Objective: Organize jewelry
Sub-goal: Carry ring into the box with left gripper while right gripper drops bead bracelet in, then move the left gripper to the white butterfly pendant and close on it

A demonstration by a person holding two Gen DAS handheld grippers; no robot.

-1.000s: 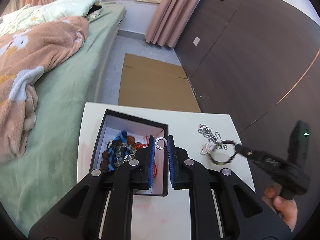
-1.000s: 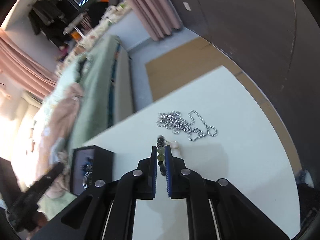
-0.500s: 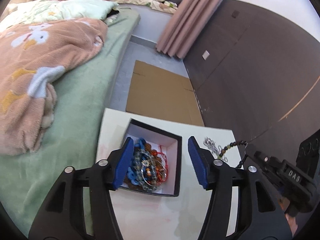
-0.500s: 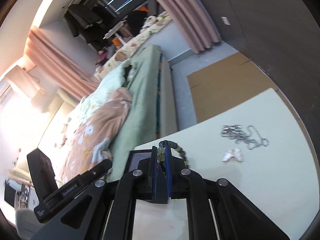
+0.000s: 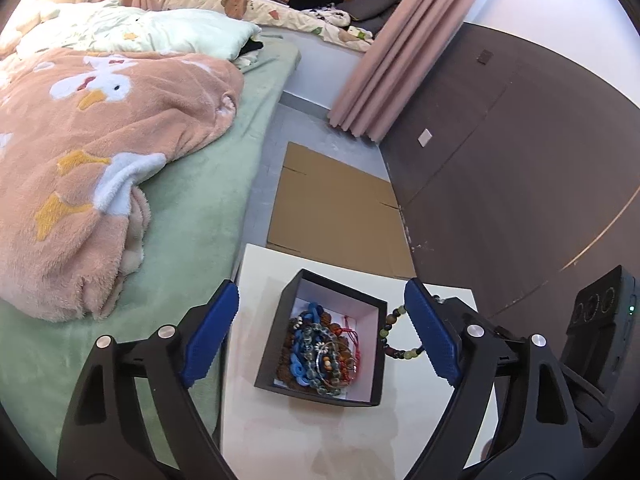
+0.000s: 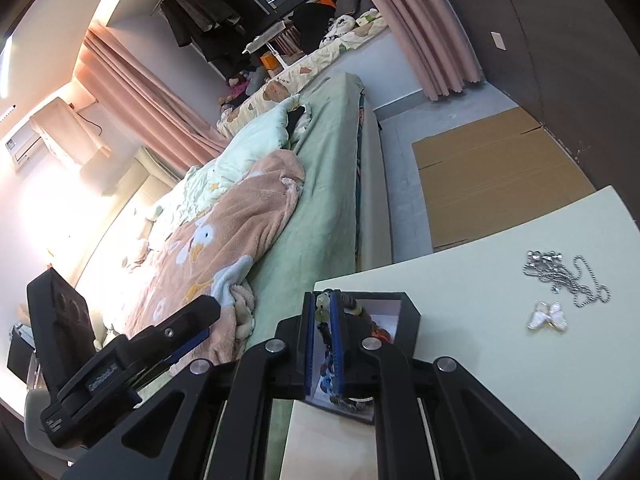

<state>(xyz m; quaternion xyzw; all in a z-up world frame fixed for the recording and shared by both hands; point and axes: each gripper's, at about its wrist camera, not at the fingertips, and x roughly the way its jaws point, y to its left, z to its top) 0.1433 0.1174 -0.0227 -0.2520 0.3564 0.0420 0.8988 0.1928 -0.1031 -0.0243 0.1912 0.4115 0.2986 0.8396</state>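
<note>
A black box (image 5: 320, 394) crowded with beads (image 5: 324, 354) takes the middle of the white table (image 5: 256, 276), leaving bare strips along its left side and near edge. The left gripper (image 5: 320, 336), jaws opening with nothing between them, straddles the box from above. At the box's right rim, the right gripper (image 6: 323, 344) and its hanging bracelet (image 5: 394, 334) block the way. Farther right, a chain (image 6: 568, 272) and a butterfly charm (image 6: 547, 317) lie on the table, with clear surface around them. The bed (image 5: 192, 216) hems the table's left edge.
</note>
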